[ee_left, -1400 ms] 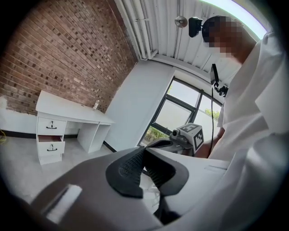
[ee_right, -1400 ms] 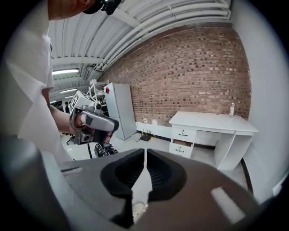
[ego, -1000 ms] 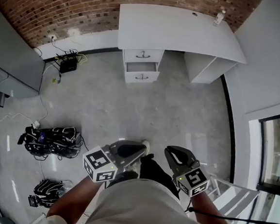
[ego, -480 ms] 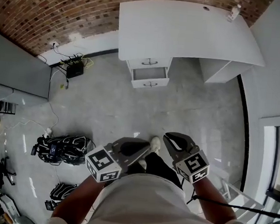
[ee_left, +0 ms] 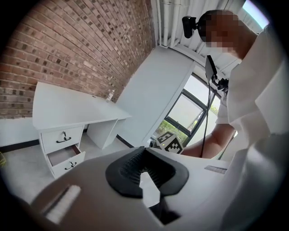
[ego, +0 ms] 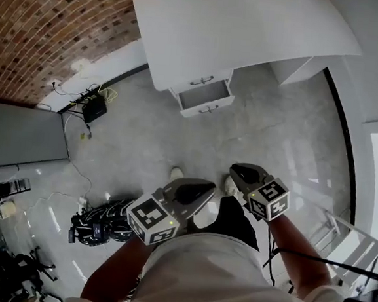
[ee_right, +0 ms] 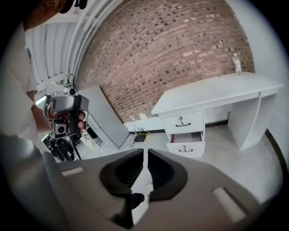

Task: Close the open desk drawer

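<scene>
A white desk point(ego: 252, 28) stands against the brick wall, with two drawers under its left part. The lower drawer point(ego: 206, 93) is pulled out; the upper one point(ego: 201, 81) is closed. Both grippers hang in front of the person's body, well short of the desk and over bare floor. My left gripper point(ego: 205, 187) has its jaws together and holds nothing. My right gripper point(ego: 237, 168) shows only a thin slit between its pads, also with nothing in it. The open drawer point(ee_left: 63, 155) lies far ahead in the left gripper view, and the open drawer point(ee_right: 186, 137) likewise in the right gripper view.
Black bags point(ego: 101, 218) lie on the grey floor at the left. A black box with cables point(ego: 94, 109) sits by the wall, next to a grey cabinet point(ego: 18, 145). A bottle point(ee_right: 237, 63) stands on the desktop. A white frame point(ego: 348, 246) is at the right.
The person has walked toward the desk, which now looks larger and nearer. Both grippers came forward with the body and sank a little. Their jaws look the same as before.
</scene>
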Tool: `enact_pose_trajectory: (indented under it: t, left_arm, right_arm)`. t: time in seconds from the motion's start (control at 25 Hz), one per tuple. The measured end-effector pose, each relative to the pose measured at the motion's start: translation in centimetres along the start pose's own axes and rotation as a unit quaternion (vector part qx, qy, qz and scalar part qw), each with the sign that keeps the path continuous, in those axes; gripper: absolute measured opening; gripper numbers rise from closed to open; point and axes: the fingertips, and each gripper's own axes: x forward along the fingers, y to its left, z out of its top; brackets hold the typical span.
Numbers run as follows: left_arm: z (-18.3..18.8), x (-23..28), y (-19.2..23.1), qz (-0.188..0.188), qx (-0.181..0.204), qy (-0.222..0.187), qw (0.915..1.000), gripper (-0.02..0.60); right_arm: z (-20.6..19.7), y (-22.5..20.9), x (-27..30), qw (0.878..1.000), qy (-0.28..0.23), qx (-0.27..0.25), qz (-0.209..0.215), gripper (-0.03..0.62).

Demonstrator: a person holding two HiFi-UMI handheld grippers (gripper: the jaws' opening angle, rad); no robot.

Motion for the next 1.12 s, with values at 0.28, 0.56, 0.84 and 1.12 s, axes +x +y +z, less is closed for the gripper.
enact_pose_trajectory:
  t: [0.28,0.56,0.84,1.12]
  left_arm:
    - [-2.4,-3.9,7.5,-0.070,0.017,0.071,0.9949,0.005]
    - [-7.4,-1.8,13.9,-0.090,0.008,0.115,0.9893,0.005]
    - [-10.9,4.2,18.7,-0.104,0.016,0.159,0.9817,0.005]
    - [-12.8,11.1,22.5,-0.123,0.095,0.200,0.9674,0.005]
  right_arm:
    - [-4.5,-3.8,9.9,0.978,-0.057,0.184,-0.084,0.018]
    - [-11.5,-11.1,19.1,0.919,-0.123,0.358,-0.105,0.023]
    - [-15.9,-22.3,26.3,0.853,-0.195,0.476,-0.093,0.031]
    - [-16.1,-29.9,32.2,0.829,-0.232,0.506,-0.059,0.046]
